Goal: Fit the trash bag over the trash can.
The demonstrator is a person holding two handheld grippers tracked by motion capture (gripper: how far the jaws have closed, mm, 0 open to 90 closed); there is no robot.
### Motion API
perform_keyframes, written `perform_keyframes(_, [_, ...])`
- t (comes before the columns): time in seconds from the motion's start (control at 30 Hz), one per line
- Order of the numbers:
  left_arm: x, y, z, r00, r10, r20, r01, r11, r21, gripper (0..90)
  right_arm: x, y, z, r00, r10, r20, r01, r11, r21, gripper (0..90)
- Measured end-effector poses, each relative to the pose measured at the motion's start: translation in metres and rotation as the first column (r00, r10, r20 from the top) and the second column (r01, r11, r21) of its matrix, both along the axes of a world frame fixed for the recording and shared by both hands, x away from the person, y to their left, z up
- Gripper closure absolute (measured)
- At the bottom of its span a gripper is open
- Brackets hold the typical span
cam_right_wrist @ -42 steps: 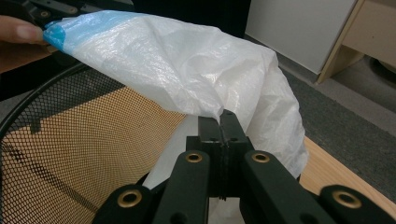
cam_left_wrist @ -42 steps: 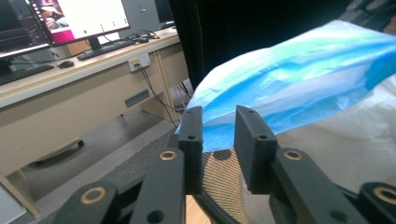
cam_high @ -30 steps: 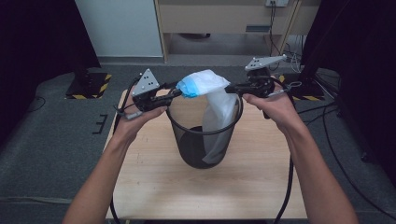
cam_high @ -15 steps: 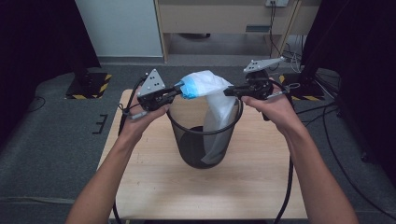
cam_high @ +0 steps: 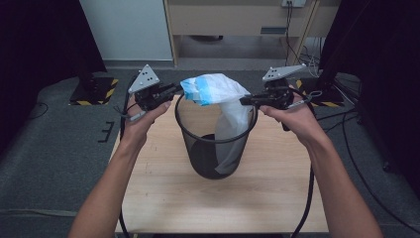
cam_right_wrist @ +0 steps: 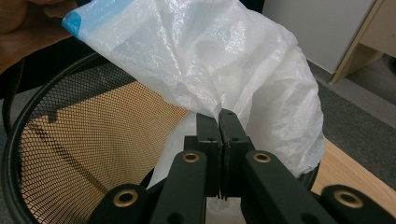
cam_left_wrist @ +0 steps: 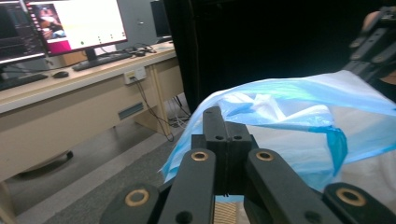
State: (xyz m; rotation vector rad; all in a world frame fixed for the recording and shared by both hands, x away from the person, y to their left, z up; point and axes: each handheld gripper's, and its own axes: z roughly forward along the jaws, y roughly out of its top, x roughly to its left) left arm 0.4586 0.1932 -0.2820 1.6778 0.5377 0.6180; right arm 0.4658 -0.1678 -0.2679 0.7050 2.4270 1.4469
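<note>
Now two grippers, left (cam_high: 174, 90) and right (cam_high: 246, 100); fingers clamped on one bag (cam_high: 218, 89); one bin (cam_high: 216, 148).

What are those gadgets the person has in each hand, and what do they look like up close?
Each is a black hand-held tool. The left gripper and right gripper each carry a grey three-cornered plate with dark dots on top and trail a black cable. Up close, two flat black jaws meet at the tip, driven by black link arms with brass-coloured pivots. The forearms are bare, no sleeves.
</note>
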Motion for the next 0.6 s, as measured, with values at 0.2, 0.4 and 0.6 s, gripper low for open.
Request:
perform_keyframes(0.2, [0.001,0.02,0.003,0.9987,0.047,-0.021,-0.048,0.9972,-0.057,90.0,-0.001,-0.008,0.0,0.9998,-0.018,-0.009,0.018,1.0,-0.003,90.0])
perform_keyframes(0.4, [0.007,0.039,0.003,0.996,0.088,0.014,-0.087,0.9949,-0.051,90.0,-0.001,-0.02,-0.004,0.999,-0.037,-0.026,0.038,0.999,0.004,90.0])
perform_keyframes(0.6, [0.012,0.055,-0.006,0.9917,0.128,-0.008,-0.128,0.9908,-0.042,90.0,-0.001,-0.032,-0.006,0.9974,-0.065,-0.032,0.066,0.998,0.022,90.0])
